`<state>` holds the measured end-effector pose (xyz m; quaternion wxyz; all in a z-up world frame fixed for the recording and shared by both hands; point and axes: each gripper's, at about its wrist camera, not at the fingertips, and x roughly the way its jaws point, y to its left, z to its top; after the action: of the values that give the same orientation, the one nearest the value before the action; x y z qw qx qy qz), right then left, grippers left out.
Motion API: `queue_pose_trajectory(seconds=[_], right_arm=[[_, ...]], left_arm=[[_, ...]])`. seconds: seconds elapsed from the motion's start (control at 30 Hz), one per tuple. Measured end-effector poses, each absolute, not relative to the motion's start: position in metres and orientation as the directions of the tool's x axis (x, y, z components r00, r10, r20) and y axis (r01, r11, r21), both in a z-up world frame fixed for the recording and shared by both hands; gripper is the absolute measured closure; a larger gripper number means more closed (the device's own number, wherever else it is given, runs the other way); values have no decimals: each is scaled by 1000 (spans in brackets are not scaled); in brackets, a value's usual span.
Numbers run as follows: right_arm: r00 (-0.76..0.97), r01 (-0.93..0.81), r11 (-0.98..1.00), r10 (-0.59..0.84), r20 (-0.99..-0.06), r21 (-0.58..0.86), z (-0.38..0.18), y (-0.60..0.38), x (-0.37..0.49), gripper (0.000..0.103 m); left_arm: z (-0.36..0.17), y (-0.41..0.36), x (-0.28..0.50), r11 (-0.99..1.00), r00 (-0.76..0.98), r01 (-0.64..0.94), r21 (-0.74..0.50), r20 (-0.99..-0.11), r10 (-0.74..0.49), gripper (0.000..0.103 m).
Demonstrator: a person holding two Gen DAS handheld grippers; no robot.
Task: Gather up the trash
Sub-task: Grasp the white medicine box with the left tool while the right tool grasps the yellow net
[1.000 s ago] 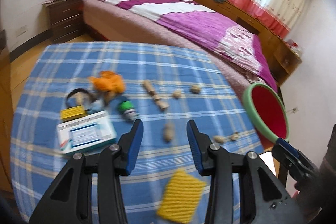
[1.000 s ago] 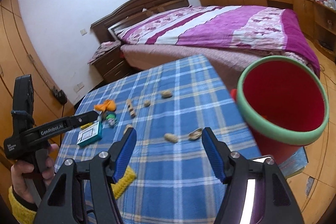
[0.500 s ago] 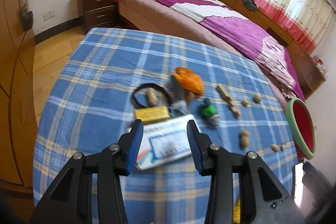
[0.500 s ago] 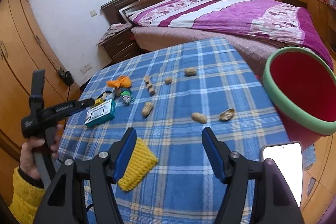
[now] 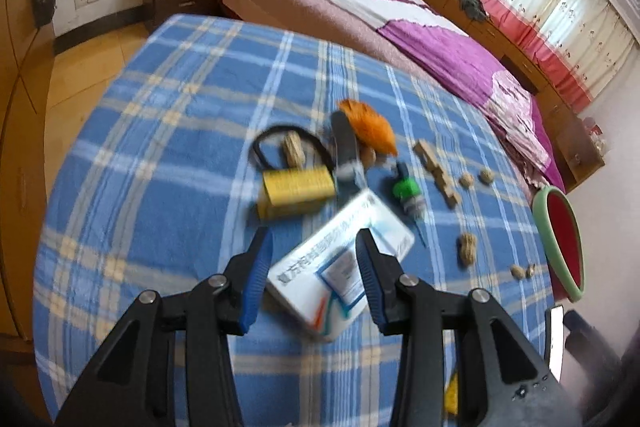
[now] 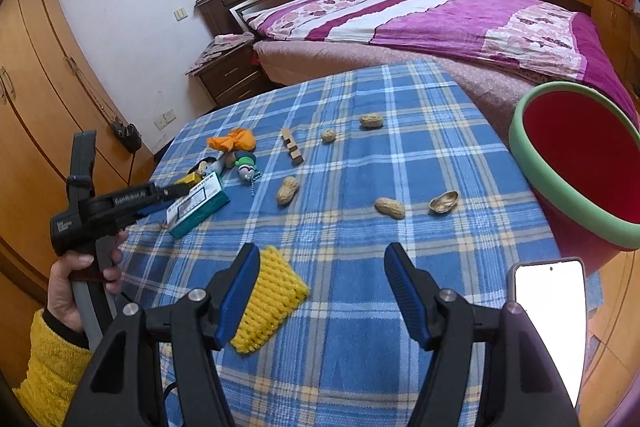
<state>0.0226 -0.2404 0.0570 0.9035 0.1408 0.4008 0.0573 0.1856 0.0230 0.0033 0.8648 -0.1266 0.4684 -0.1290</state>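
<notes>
A: Your left gripper (image 5: 314, 277) has swung away from the peanuts and come down over the white medicine box (image 5: 340, 263) near the table's left edge; its jaws stand partly open around the box, gripping nothing.

B: And my right gripper (image 6: 320, 291)?

A: Open and empty, above the yellow knitted pad (image 6: 268, 301) at the near edge. The red bin (image 6: 576, 167) waits beyond the right edge (well apart from the box).

B: Any obstacles?

A: The yellow padlock (image 5: 296, 189) and green keychain (image 5: 406, 189) lie just beside the box; peanuts (image 6: 288, 189) are scattered across the middle.

Blue plaid tablecloth (image 6: 400, 327), red bin (image 6: 576, 163) rimmed green, perhaps white-teal box (image 6: 198, 209)
</notes>
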Motion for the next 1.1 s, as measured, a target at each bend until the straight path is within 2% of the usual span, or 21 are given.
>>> queue_pose_trajectory(seconds=[0.17, 0.3, 0.37, 0.47, 0.67, 1.1], right_arm=[[676, 10, 953, 216, -705, 302, 58, -242, 19, 36], [677, 11, 952, 217, -703, 305, 59, -243, 17, 36], [676, 9, 953, 218, -704, 304, 58, -243, 17, 36], [674, 3, 953, 221, -705, 302, 59, -242, 16, 36], [661, 5, 955, 220, -717, 298, 56, -241, 16, 36], [608, -26, 956, 247, -754, 291, 41, -227, 21, 36]], left_arm=[[2, 18, 168, 927, 510, 121, -356, -779, -366, 60], [13, 8, 159, 936, 539, 143, -322, -768, -347, 58], [17, 3, 159, 938, 548, 158, -309, -763, -344, 49], [20, -11, 163, 945, 547, 187, -270, -770, -328, 46], [9, -28, 172, 977, 552, 177, -123, -809, -202, 46], [-5, -25, 170, 972, 526, 163, -172, -818, -233, 48]])
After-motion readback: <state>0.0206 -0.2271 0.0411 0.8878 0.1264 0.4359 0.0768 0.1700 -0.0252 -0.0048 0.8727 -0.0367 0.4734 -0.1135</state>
